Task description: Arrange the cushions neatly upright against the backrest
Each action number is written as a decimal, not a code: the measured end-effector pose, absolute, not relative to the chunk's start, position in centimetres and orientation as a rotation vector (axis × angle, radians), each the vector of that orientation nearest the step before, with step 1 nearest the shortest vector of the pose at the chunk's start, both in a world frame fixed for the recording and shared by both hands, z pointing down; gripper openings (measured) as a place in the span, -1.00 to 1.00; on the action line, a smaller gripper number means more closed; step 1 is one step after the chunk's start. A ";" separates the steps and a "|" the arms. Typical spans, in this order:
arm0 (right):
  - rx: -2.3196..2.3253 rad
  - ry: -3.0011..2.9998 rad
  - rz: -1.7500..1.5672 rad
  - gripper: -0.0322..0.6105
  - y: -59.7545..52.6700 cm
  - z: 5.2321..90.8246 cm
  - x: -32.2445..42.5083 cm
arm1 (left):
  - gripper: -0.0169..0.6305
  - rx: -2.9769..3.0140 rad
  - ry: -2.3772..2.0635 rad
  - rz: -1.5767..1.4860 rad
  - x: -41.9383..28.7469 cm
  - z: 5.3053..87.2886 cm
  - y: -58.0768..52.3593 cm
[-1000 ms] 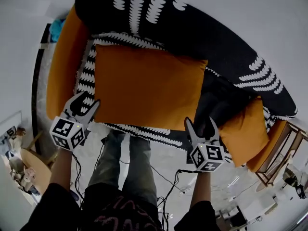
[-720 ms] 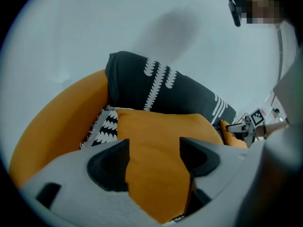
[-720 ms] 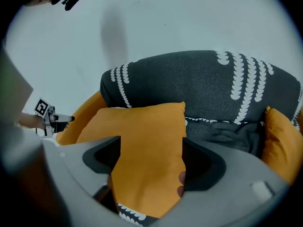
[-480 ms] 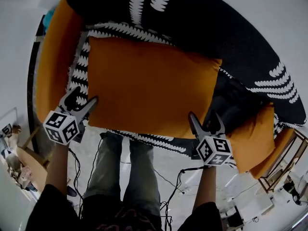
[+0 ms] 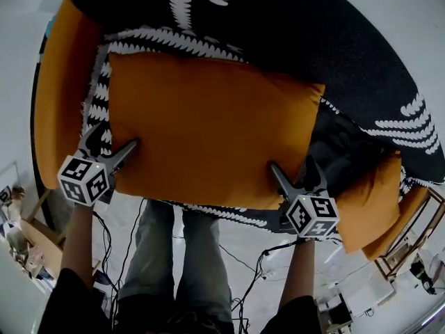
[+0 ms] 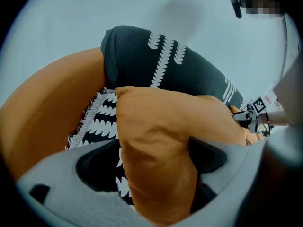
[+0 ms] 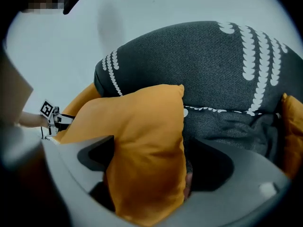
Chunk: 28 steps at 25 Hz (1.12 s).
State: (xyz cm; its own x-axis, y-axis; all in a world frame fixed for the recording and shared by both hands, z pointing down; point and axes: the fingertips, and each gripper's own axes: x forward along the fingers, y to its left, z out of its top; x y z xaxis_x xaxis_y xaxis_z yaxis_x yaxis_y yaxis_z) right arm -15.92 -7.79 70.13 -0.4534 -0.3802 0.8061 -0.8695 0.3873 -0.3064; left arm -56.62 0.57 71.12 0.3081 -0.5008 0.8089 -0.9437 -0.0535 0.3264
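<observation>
Pale floor and wall are seen all round a curved sofa [image 5: 334, 40] covered in dark knitted fabric with white leaf-like stripes. Open room is left before its fringed front edge, where the person's legs [image 5: 174, 256] stand. A large, soft, plain orange fabric cushion [image 5: 208, 124] is spread across the seat, its far edge at the backrest. Its near left corner is straddled by the left gripper [image 5: 111, 142] and its near right corner by the right gripper [image 5: 292, 164]. Both sets of jaws have just been opening and stand wide, with creased fabric between them but not pinched. A smaller orange cushion [image 5: 368, 200] is seen apart, at the sofa's right end.
</observation>
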 end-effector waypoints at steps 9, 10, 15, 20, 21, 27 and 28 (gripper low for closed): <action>0.965 -2.042 1.078 0.69 -8.1 71.4 -17.3 | 0.49 1.686 -1.241 0.517 -56.4 72.2 0.0; 0.958 -2.050 1.071 0.64 -8.1 71.3 -17.1 | 0.43 1.695 -1.233 0.511 -55.9 72.0 -0.1; 0.947 -2.059 1.026 0.36 -8.2 71.1 -17.1 | 0.11 1.732 -1.206 0.547 -54.1 71.3 -0.7; 0.942 -2.062 0.951 0.13 -8.0 69.9 -17.5 | -0.32 1.781 -1.236 0.576 -53.4 69.7 -0.6; 0.949 -2.064 0.941 0.10 -7.8 69.4 -17.3 | -0.38 1.799 -1.249 0.586 -53.1 69.1 -0.5; 1.012 -2.077 0.851 -0.07 -6.9 67.6 -16.6 | -0.53 1.883 -1.337 0.625 -51.9 66.4 -0.5; 1.025 -2.081 0.838 -0.08 -6.6 67.1 -16.7 | -0.55 1.895 -1.346 0.620 -51.8 65.7 -0.5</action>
